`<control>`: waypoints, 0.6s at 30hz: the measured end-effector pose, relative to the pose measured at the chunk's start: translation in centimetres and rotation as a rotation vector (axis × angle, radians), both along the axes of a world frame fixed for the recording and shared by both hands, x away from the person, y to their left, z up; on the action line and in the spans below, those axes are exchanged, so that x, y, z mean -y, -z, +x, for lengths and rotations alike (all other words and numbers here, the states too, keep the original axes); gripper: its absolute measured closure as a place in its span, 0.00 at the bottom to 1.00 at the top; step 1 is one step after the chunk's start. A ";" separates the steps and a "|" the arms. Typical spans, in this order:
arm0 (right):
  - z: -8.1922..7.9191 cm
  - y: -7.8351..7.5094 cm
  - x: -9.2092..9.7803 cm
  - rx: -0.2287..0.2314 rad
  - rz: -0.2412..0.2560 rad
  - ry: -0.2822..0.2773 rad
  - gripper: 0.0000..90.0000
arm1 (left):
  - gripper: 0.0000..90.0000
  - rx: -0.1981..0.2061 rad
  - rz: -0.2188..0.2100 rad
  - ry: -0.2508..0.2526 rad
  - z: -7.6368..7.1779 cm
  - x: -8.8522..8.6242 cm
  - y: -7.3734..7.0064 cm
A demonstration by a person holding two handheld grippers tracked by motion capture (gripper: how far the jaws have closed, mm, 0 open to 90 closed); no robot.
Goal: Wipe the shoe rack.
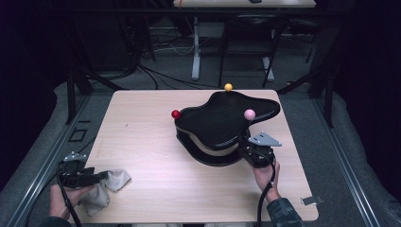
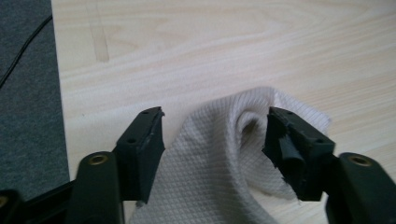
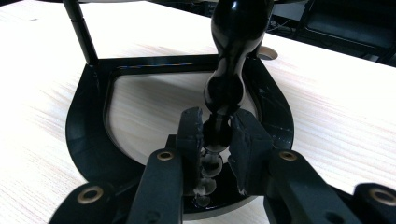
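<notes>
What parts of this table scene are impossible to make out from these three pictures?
- High view: whatever lies under the black curved top of the stand; the top itself covers it.
- High view: the right gripper's fingers, hidden behind the stand and the grey plate.
- Right gripper view: the black post's upper end, cut by the top edge.
- Left gripper view: the white cloth's near part, cut by the bottom edge.

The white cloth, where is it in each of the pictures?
High view: the white cloth lies at the table's near left corner, by the left gripper.
Left gripper view: the cloth sits low in the middle, between the open jaws.
Right gripper view: not in it.
Shared landmark: the pale wooden table.
</notes>
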State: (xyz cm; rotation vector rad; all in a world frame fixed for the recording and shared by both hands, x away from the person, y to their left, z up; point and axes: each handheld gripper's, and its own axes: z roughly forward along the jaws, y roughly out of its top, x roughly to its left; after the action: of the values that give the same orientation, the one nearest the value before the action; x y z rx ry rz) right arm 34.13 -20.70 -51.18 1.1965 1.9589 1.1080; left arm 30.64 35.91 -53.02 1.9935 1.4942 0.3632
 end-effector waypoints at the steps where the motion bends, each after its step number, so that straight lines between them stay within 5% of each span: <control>1: 0.0 0.0 0.0 -0.002 0.000 -0.002 0.82 | 0.31 0.004 -0.004 0.006 0.1 0.1 -0.4; 6: 0.1 0.0 0.0 -0.001 0.003 0.001 0.81 | 0.18 0.046 -0.012 0.025 0.5 0.8 -2.0; 18: 0.5 0.2 -0.1 -0.010 -0.003 -0.011 0.83 | 0.06 0.118 -0.048 0.089 3.2 4.2 -4.6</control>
State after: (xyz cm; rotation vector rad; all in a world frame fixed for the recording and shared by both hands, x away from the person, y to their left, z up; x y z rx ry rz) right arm 34.65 -20.64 -51.36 1.1934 1.9761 1.1063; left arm 33.82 31.68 -48.38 1.9581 1.3254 0.3967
